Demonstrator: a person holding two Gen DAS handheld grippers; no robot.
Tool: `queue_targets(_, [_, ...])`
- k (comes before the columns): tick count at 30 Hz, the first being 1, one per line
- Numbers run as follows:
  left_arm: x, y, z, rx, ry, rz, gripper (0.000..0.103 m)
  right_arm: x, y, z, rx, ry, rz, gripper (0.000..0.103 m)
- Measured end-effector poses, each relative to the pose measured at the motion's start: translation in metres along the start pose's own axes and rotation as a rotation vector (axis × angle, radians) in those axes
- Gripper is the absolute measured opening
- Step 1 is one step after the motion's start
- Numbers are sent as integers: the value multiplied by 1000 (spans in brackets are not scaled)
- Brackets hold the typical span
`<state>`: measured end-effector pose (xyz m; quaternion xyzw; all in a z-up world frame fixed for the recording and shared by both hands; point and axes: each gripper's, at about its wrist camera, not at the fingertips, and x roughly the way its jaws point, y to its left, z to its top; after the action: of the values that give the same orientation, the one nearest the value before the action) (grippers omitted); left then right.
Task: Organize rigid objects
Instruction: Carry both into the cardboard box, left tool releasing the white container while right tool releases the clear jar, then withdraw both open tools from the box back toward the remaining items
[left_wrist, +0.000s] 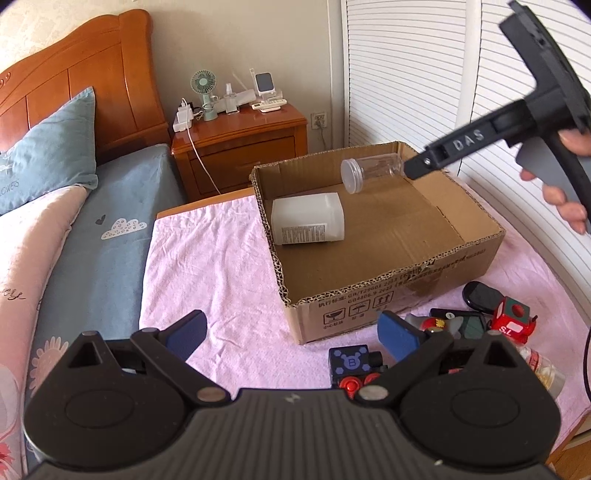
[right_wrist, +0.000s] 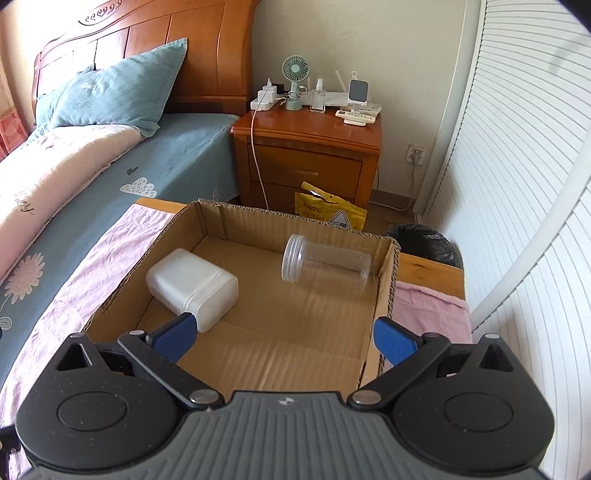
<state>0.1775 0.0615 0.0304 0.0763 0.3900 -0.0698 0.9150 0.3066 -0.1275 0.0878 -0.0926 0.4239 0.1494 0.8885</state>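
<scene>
An open cardboard box (left_wrist: 402, 295) (right_wrist: 386, 280) stands on a pink cloth. A white plastic container (left_wrist: 308, 218) (right_wrist: 192, 286) lies on its side in the box's left part. A clear lidded jar (left_wrist: 371, 172) (right_wrist: 325, 264) is on its side near the box's far right; whether it touches the floor I cannot tell. My right gripper (right_wrist: 282, 338) is open and empty over the box's near part; in the left wrist view its body (left_wrist: 454, 147) sits just right of the jar. My left gripper (left_wrist: 291, 334) is open and empty, in front of the box.
Small toys lie on the cloth right of my left gripper: a black-blue robot block (left_wrist: 351, 363), a red toy train (left_wrist: 511, 321), a black oval object (left_wrist: 480, 293), a small bottle (left_wrist: 541, 369). A bed is to the left, a wooden nightstand (right_wrist: 310, 147) behind, louvered doors to the right.
</scene>
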Motion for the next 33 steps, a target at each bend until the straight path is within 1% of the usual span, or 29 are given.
queue_targets(7, [-34,-1,-3,38,0,31,100,-32,4,-32,-4,-9,11,103])
queue_targets(8, [-37,-3,-5,44,0,36,101,-35,4,-38,-6,-10,13,103])
queue_targets(10, [-41,-5,-13,51,-8,47,102,-43,5,-50,-3,-14,18,103])
queue_targets(12, [-40,-7,-23,40,-22,41,102,-49,4,-64,14,-17,29,103])
queue_targets(15, [-31,-11,-39,-5,-26,30,102,-57,5,-91,41,-18,31,103])
queue_targets(18, [-19,-19,-56,-38,-27,23,102,-64,9,-119,55,-16,11,103])
queue_targets(21, [-10,-26,-65,-82,-18,-7,102,-70,14,-144,60,-19,-8,103])
queue_targets(24, [1,-33,-67,-129,9,-31,102,-74,17,-167,78,-7,-10,103])
queue_targets(26, [11,-37,-65,-150,41,-47,102,-73,18,-180,86,10,-12,103])
queue_targets(28, [23,-45,-64,-155,66,-59,102,-73,20,-190,70,24,-18,103])
queue_targets(30, [33,-53,-63,-152,75,-67,102,-72,24,-198,52,33,-26,103])
queue_targets(33, [47,-63,-62,-153,94,-70,102,-69,25,-206,65,48,-18,103])
